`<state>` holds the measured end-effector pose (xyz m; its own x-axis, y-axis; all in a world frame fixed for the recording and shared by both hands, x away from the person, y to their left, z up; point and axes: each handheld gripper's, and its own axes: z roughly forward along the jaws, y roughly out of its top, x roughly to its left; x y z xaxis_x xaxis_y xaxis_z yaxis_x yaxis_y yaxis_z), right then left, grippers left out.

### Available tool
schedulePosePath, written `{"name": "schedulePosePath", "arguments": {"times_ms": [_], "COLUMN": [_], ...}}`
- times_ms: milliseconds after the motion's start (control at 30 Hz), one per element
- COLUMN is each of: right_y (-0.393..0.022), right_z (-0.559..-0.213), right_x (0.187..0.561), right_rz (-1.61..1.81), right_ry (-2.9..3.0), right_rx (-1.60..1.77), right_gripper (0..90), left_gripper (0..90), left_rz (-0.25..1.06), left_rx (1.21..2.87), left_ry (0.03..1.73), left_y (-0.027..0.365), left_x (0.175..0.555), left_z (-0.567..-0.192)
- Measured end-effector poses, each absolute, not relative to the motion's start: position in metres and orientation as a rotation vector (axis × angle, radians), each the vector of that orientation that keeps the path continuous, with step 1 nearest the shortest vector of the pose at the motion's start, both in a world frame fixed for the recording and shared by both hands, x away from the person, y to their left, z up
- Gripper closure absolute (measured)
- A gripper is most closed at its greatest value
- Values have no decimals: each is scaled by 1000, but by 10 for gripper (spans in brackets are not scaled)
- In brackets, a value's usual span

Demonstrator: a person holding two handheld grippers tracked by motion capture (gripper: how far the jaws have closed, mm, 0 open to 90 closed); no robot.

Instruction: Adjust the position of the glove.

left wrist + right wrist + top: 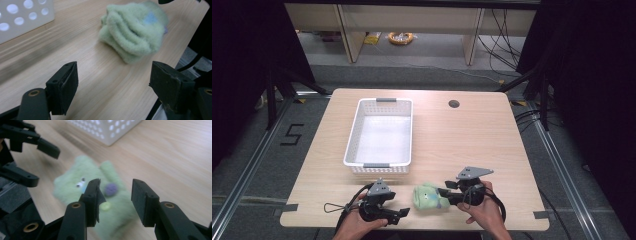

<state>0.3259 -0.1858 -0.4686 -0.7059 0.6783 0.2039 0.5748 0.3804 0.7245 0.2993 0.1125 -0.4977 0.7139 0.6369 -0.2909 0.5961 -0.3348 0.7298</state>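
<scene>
A fluffy green sock (428,197) with small eyes, a purple dot and a button lies crumpled near the table's front edge. My right gripper (443,192) comes in from its right, level with the table. In the right gripper view its jaws (116,187) stand apart just above the sock (75,182), and the pads do not press on it. My left gripper (405,212) rests to the sock's left, open and holding nothing. In the left gripper view the sock (133,30) lies beyond the gripper (113,75). The left gripper (48,166) also appears past the sock in the right gripper view.
A white perforated basket (353,145) with nothing in it stands behind the sock, left of the table's middle; its wall (22,17) is close to the left gripper. A cable hole (454,104) sits at the back. The table's front edge runs right beneath both hands.
</scene>
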Motion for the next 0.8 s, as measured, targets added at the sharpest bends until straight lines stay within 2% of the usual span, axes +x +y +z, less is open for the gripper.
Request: {"name": "schedulePosePath", "arguments": {"times_ms": [333,633,800], "right_y": [-198,-200,-202], "right_z": [-484,-498,-503], "right_x": [334,342,343], "right_rz": [1173,1177,1223], "right_ry": [2520,2569,2605], "right_rx": [1278,1323,1361], "right_gripper": [517,525,532], "left_gripper": [217,217,248], "left_rz": [-20,-88,-84], "left_rx": [2010,2037,2069], "left_ry": [963,961,960], "left_y": [90,67,62], "left_x": [311,325,326], "left_z": [-496,-501,-503]}}
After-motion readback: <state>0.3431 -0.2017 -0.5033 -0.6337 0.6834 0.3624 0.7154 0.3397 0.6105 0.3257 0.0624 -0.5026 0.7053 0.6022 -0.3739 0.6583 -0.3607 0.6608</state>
